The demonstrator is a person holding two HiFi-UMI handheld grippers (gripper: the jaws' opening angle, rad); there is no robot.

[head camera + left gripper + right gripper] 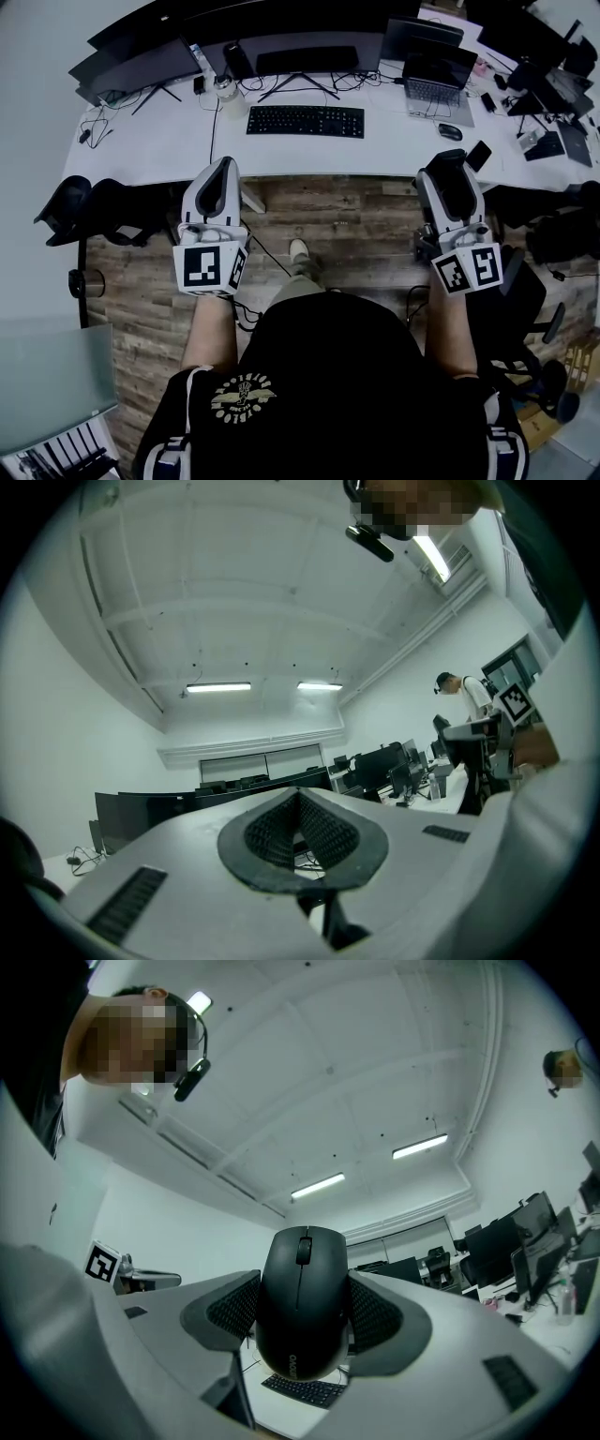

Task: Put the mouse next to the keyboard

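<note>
My right gripper (451, 167) is shut on a black mouse (302, 1302), pinched between its two ribbed pads with the scroll wheel pointing up. In the head view the mouse (454, 190) shows as a dark shape in the jaws, held over the floor just short of the white desk's (159, 141) front edge. The black keyboard (305, 121) lies at the desk's middle, ahead and to the left of this gripper; it also peeks out below the mouse as the keyboard (305, 1390). My left gripper (223, 171) hangs before the desk, its pads (323, 834) pressed together on nothing.
Monitors (305, 58) line the back of the desk. An open laptop (433, 80), a second mouse (450, 131) and a phone (478, 155) lie right of the keyboard. A jar (230, 98) stands to its left. Office chairs (94, 211) flank me on the wood floor.
</note>
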